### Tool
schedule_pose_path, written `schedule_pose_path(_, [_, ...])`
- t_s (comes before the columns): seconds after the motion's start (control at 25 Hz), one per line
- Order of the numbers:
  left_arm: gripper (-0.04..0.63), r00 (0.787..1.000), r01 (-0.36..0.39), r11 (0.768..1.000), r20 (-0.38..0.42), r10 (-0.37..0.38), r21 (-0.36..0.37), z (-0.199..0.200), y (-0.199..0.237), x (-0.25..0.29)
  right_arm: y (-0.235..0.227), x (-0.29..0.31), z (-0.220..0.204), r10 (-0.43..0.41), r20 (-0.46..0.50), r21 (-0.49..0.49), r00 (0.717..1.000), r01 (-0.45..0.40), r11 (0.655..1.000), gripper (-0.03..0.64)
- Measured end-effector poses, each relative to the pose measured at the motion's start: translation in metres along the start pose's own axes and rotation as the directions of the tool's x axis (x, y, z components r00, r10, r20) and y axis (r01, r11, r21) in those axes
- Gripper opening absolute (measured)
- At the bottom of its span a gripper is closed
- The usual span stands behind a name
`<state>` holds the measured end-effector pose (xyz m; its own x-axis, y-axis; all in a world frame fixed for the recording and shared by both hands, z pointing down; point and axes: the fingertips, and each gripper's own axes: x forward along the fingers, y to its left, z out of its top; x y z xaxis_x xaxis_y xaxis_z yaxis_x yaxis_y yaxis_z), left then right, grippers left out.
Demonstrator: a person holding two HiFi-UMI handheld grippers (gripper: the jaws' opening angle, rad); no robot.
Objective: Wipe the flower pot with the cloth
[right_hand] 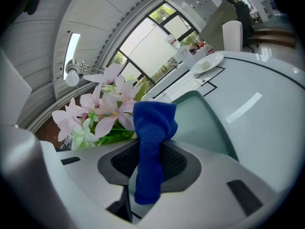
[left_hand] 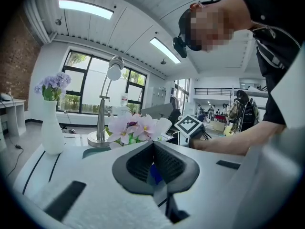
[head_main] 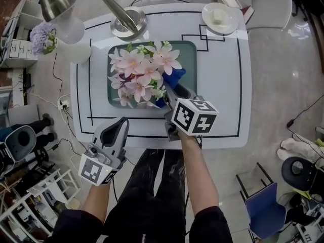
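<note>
Blue cloth (right_hand: 152, 147) is pinched in your right gripper (right_hand: 151, 159), the jaws clenched on its middle so one end stands up above the pads and the other hangs below. In the head view it sits at 3 o'clock of the pink flowers (head_main: 142, 75), just beside the blooms. The flower pot is buried under those petals, which block it from above, and it cannot be made out. The flowers stand on a pale green tray (head_main: 188, 65) at the middle of the white table (head_main: 223, 75), which carries thin black outline stripes.

Your left gripper (head_main: 121, 123) hovers at 7 o'clock of the tray, over the table's near edge, with its jaws pressed together on nothing.

Around the tray are a chrome lamp base (head_main: 129, 24) at 12 o'clock, a white vase (head_main: 76, 49) with purple blossoms at 10 o'clock, and a white plate (head_main: 207, 14) at 2 o'clock. A grey chair (head_main: 271, 6) stands beyond the plate.

The only printing in sight is the black-and-white square marker on your right cube (head_main: 195, 116).
</note>
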<state>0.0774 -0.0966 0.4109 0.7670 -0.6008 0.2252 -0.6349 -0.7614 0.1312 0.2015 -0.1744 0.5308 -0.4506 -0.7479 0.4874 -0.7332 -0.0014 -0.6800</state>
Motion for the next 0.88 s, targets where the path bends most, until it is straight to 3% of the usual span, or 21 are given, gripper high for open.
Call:
schedule_pose_path(0.24, [0.006,1.0,-0.013,1.0,-0.005,0.013,-0.006,-0.001,0.009,0.001,-0.019,0.004,0.0,-0.117,-0.046,-0.078,0.992,0.113,0.991,0.114])
schedule_pose_path(0.44, [0.006,1.0,-0.018,1.0,-0.001,0.018,-0.012,0.001,0.014,0.002,-0.007,-0.004,0.028,-0.046,0.034,-0.079,0.998,0.049,0.996,0.114])
schedule_pose_path(0.6, [0.006,1.0,-0.024,1.0,-0.003,0.024,-0.016,0.001,0.016,0.0,0.005,0.004,0.044,0.045,0.022,-0.102,0.999,-0.043,0.994,0.114])
schedule_pose_path(0.88, [0.006,0.998,-0.056,0.998,-0.007,0.056,-0.021,0.0,0.027,-0.009,-0.009,0.021,0.041,0.014,-0.05,-0.152,0.999,-0.022,0.988,0.114])
